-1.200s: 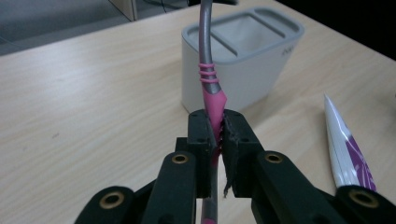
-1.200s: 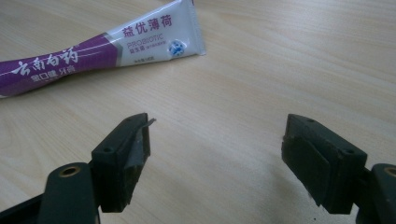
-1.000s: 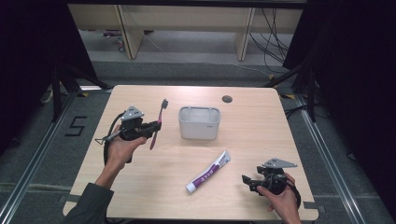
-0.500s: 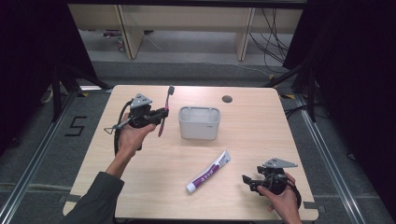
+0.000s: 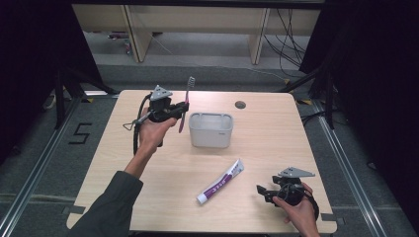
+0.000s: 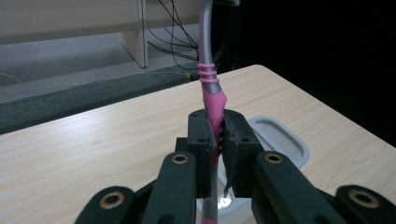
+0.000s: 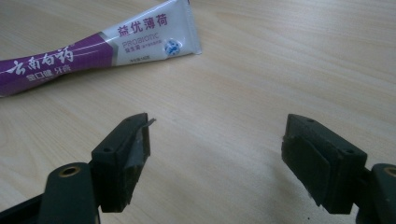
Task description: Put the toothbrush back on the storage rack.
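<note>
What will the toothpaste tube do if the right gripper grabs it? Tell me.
The toothpaste tube lies flat on the table, so it probably won't roll. It looks soft-walled, so the open right gripper would likely dent it. Its glossy skin may slip.

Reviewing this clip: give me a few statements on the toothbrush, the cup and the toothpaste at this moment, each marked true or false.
1. The left tool is shut on the toothbrush. True.
2. The toothbrush stands inside the grey cup. False: it is held in the air beside the cup.
3. The right tool grips the toothpaste tube. False: it is open, and the tube lies apart on the table.
4. The toothbrush's bristle end points up. True.
</note>
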{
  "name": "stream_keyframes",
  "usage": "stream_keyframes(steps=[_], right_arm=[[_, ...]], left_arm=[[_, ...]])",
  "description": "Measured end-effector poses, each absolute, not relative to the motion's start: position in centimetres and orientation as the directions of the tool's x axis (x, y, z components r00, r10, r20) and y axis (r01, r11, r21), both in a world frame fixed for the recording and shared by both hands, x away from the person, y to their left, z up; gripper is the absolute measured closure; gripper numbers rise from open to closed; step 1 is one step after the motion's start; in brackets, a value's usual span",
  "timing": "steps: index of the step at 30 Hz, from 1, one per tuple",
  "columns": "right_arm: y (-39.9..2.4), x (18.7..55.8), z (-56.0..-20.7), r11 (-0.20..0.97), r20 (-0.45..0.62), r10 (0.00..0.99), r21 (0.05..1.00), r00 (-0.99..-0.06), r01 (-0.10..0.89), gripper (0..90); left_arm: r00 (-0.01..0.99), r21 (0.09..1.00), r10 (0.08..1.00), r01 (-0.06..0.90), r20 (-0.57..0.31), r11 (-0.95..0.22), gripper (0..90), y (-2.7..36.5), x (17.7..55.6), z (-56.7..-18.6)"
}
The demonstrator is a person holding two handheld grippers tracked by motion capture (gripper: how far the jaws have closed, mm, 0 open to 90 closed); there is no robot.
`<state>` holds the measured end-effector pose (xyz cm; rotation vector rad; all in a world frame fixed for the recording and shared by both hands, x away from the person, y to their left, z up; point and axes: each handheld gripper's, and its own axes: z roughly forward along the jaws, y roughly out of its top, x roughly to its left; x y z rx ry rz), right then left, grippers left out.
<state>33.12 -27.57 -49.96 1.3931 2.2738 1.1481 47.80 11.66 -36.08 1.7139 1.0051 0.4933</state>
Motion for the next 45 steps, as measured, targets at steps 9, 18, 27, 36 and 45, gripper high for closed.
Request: stream_keyframes(steps=[9, 18, 27, 36, 45], right_arm=[[-27.8, 33.0, -49.7, 0.274, 0.142, 0.845, 0.713, -0.516, 0.645, 24.5], [-27.6, 33.1, -49.9, 0.252, 0.169, 0.846, 0.708, -0.505, 0.660, 24.5], [-27.6, 33.1, -49.8, 0.271, 0.160, 0.834, 0.715, -0.528, 0.644, 24.5], [-27.5, 33.1, -49.9, 0.273, 0.152, 0.836, 0.720, -0.528, 0.639, 24.5], [-27.6, 33.1, -49.8, 0.282, 0.146, 0.836, 0.714, -0.529, 0.641, 24.6]], left_arm=[[0.550, 0.920, 0.824, 0.379, -0.135, -0.102, 81.6, 9.8, 49.5, -35.6], [0.534, 0.920, 0.832, 0.383, -0.150, -0.079, 81.6, 9.1, 50.8, -36.0], [0.510, 0.917, 0.842, 0.396, -0.177, -0.046, 81.6, 8.8, 51.9, -37.2], [0.502, 0.913, 0.846, 0.404, -0.178, -0.048, 81.6, 8.2, 52.1, -37.5], [0.497, 0.910, 0.847, 0.413, -0.189, -0.039, 81.6, 7.9, 52.4, -38.3]])
